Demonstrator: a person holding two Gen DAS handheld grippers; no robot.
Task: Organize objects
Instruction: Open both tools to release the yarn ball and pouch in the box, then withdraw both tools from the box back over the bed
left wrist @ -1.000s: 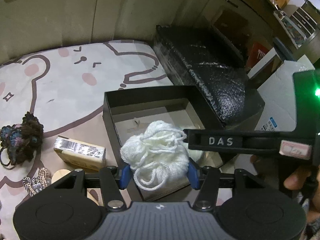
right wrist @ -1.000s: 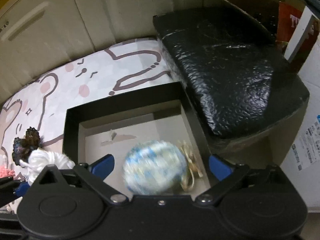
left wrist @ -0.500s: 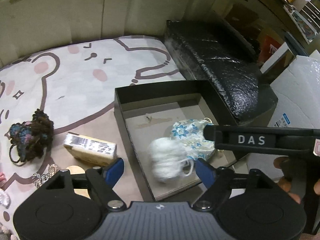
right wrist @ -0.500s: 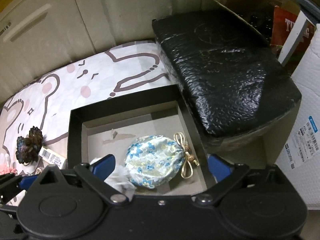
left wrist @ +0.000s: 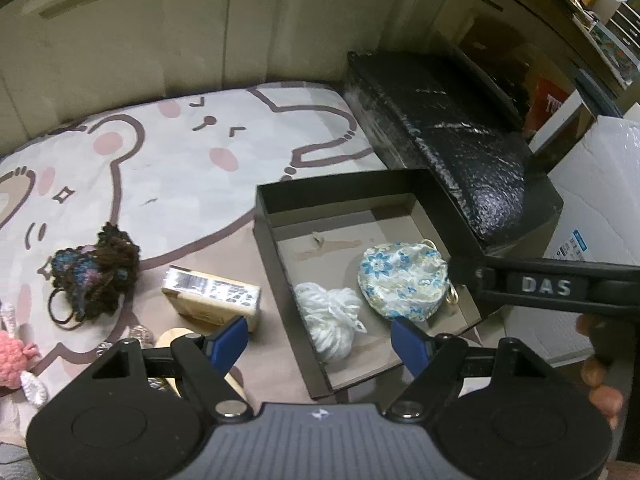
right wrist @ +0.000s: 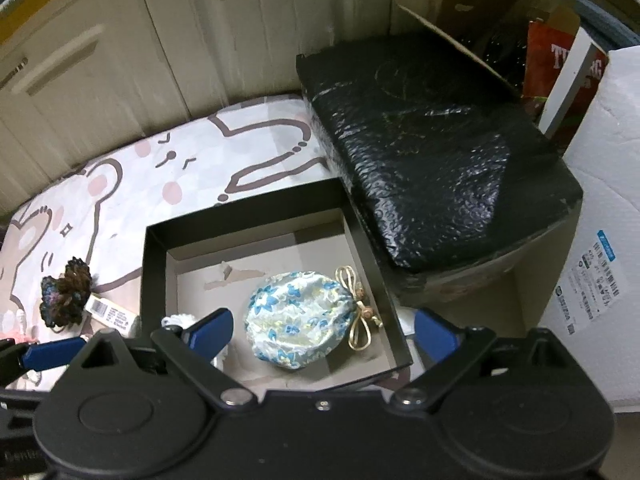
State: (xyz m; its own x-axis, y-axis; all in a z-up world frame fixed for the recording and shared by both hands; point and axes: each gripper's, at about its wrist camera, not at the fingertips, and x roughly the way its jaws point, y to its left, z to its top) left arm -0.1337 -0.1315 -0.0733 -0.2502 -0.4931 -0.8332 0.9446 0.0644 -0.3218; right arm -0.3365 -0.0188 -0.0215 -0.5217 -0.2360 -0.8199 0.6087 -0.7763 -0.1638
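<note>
Both hand-held grippers, left (left wrist: pixel 319 339) and right (right wrist: pixel 323 333), wide open and empty; risk of snagging the black cardboard box's (left wrist: pixel 276 254) near-left wall while reaching left for the tan rectangular packet (left wrist: pixel 211 296).

A matt black cardboard box (left wrist: pixel 276 204) with a raw brown paper floor is seen at centre. Fluffy white yarn (left wrist: pixel 330 316) and a satiny floral cloth pouch (right wrist: pixel 298 316) are shown inside. Glossy, bubbled black plastic wrap (right wrist: pixel 432 168) is seen at upper right.
</note>
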